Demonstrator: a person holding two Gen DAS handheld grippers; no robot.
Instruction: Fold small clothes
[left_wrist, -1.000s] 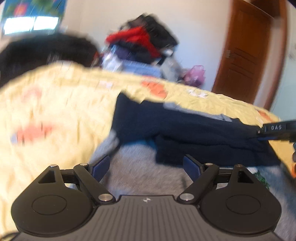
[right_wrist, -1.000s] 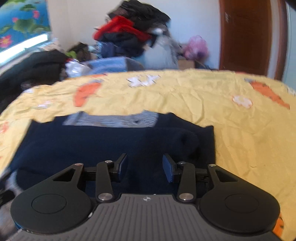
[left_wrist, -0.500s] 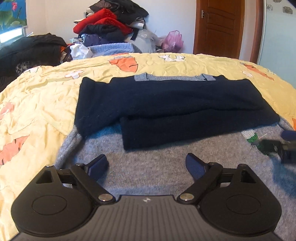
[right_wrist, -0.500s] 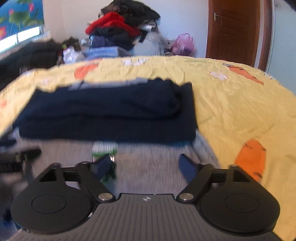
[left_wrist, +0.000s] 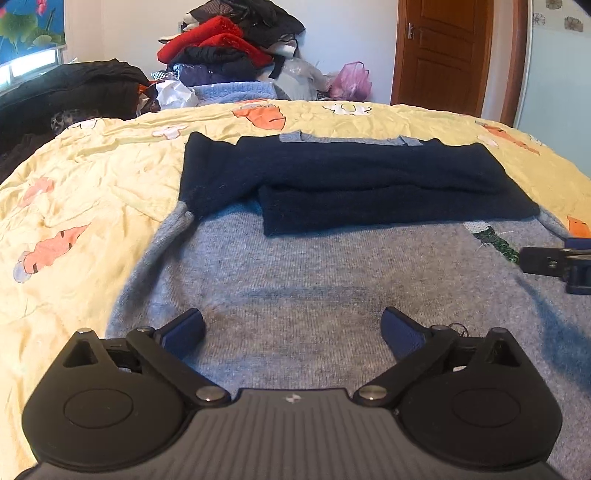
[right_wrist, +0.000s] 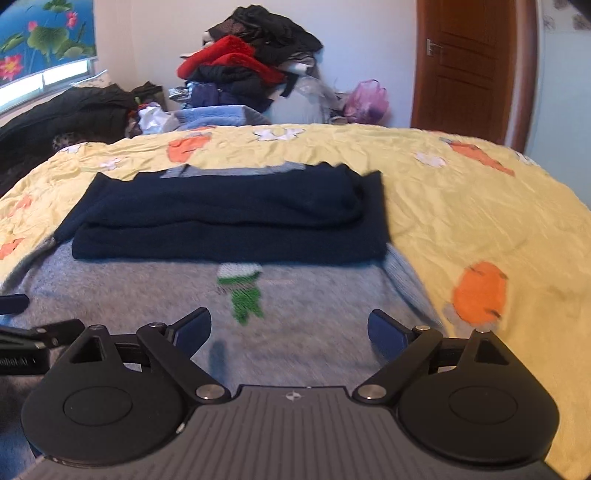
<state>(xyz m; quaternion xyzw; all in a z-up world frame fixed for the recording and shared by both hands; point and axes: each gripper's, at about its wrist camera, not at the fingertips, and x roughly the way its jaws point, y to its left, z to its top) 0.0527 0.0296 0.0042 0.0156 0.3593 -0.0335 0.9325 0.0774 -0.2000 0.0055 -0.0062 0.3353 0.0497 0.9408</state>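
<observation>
Both claws have just been spreading and now gape empty: left gripper (left_wrist: 291, 326) and right gripper (right_wrist: 290, 326) low over the grey sweater (left_wrist: 314, 295), navy sleeves (left_wrist: 369, 184) folded mid-frame. Best pinch both hem corners together, lifting evenly.

The grey sweater (left_wrist: 314, 280) in the middle of the frame is soft knitted wool and looks a bit fuzzy. Its dark blue sleeves (left_wrist: 369, 188), folded across the upper part, are the same thick knit. The yellow bed sheet (left_wrist: 85, 206) is thin, smooth cloth full of wrinkles. The left gripper (left_wrist: 293, 326) at the bottom is dull black plastic with shiny metal pins, and its fingers (left_wrist: 184, 325) have blue pads. The door (left_wrist: 443, 55) at the upper right is shiny brown wood.
</observation>
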